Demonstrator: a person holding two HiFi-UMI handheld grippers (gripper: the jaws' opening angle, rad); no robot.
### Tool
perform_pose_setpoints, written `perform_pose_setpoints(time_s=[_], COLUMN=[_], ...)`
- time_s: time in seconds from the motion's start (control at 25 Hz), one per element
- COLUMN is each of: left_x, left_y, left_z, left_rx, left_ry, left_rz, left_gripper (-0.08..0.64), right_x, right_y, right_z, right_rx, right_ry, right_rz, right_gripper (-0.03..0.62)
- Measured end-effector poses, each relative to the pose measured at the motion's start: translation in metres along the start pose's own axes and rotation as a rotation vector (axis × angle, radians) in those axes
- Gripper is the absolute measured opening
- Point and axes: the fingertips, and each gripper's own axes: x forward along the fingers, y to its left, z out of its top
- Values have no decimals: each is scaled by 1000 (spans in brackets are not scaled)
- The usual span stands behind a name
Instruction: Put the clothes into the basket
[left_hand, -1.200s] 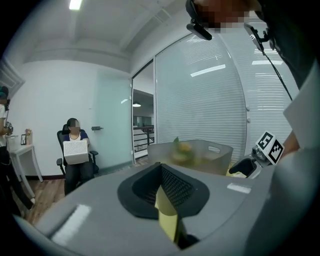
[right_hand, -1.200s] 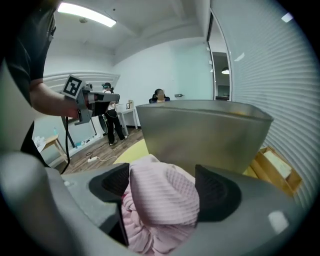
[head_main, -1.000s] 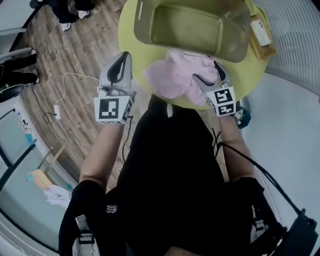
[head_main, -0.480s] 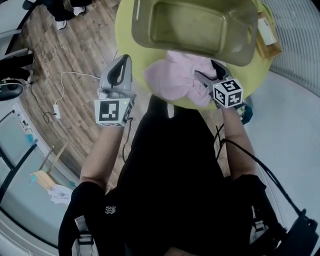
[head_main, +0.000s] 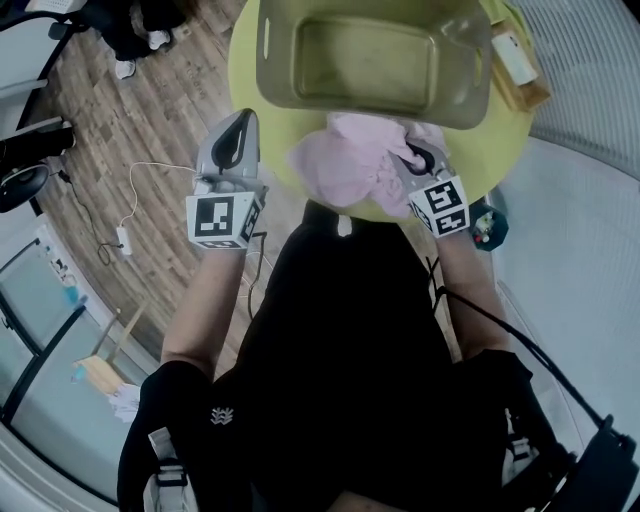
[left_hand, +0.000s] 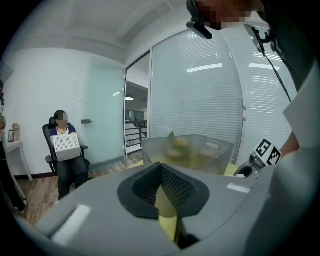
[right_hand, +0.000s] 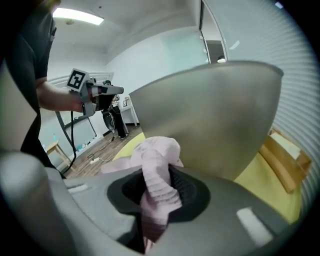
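Note:
A pink garment (head_main: 345, 165) lies bunched on the round yellow table (head_main: 245, 70), just in front of the translucent basket (head_main: 278, 60). My right gripper (head_main: 412, 155) is at the garment's right edge. Its jaws have just been closing and now pinch a fold of the pink cloth (right_hand: 157, 170), which stands up between the pads. The basket's wall (right_hand: 210, 120) rises right behind it. My left gripper (head_main: 240, 125) hangs left of the table over the floor, its jaws together with nothing in them (left_hand: 167, 210). The basket (left_hand: 200, 150) appears ahead of it.
A wooden tray (head_main: 520, 75) holding a white box sits at the table's right edge. A cable and power strip (head_main: 125, 238) lie on the wooden floor at left. A person sits with a laptop (left_hand: 65, 147) by a glass wall.
The right gripper has closed on the garment's right edge, and the cloth has bunched up toward it. The left gripper has stayed beside the table.

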Motion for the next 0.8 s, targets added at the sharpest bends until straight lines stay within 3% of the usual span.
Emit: perform_pose_setpoints(time_s=[0.36, 0.8], left_x=[-14, -47], left_y=[-10, -25], left_z=[36, 73], left_rx=[-3, -8], left_ry=[-68, -155], left_rz=[-14, -21], left_gripper=[5, 5], right_x=[-44, -108], right_y=[31, 64], right_z=[31, 97], right_rx=[-81, -177], right_ry=[-101, -246], right_rz=[-4, -5], right_gripper=[71, 69])
